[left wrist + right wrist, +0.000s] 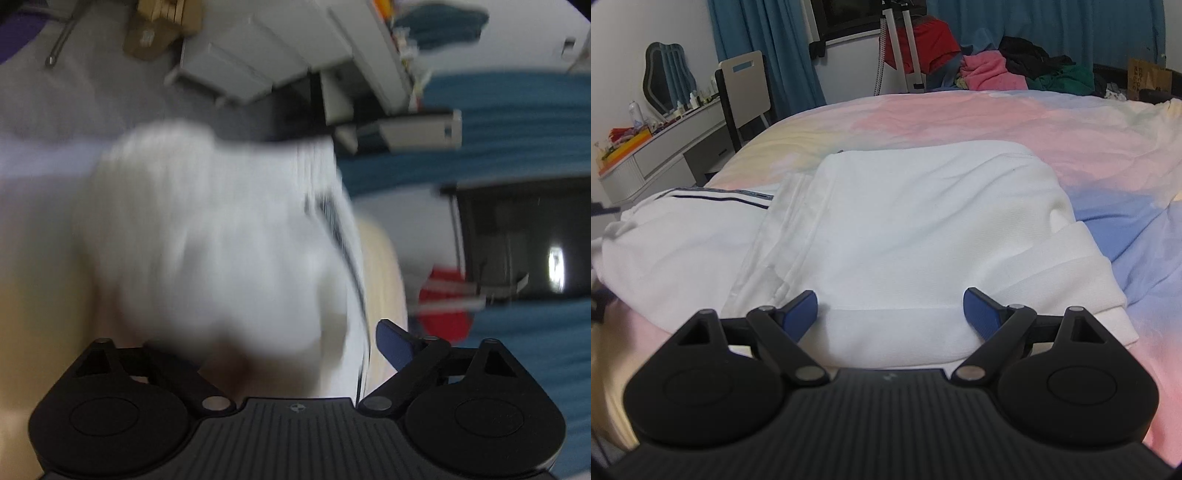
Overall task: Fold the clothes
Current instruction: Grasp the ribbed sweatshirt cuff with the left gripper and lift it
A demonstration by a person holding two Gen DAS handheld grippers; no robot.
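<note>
A white garment [908, 229] with a dark striped trim [716, 197] lies partly folded on the pastel bedspread [1071, 140]. My right gripper [890, 314] is open, its blue pads just above the garment's near hem, holding nothing. In the left wrist view the image is tilted and blurred. White cloth [221, 251] with a dark stripe fills the middle, right in front of my left gripper [280, 350]. Its right blue pad [395, 343] shows; the left pad is hidden behind the cloth. The jaws stand wide apart.
A pile of pink, green and black clothes [1015, 70] sits at the bed's far edge. A dressing table [657, 147] with bottles and a chair [746, 88] stand left of the bed. Blue curtains [768, 48] and a dark window are behind.
</note>
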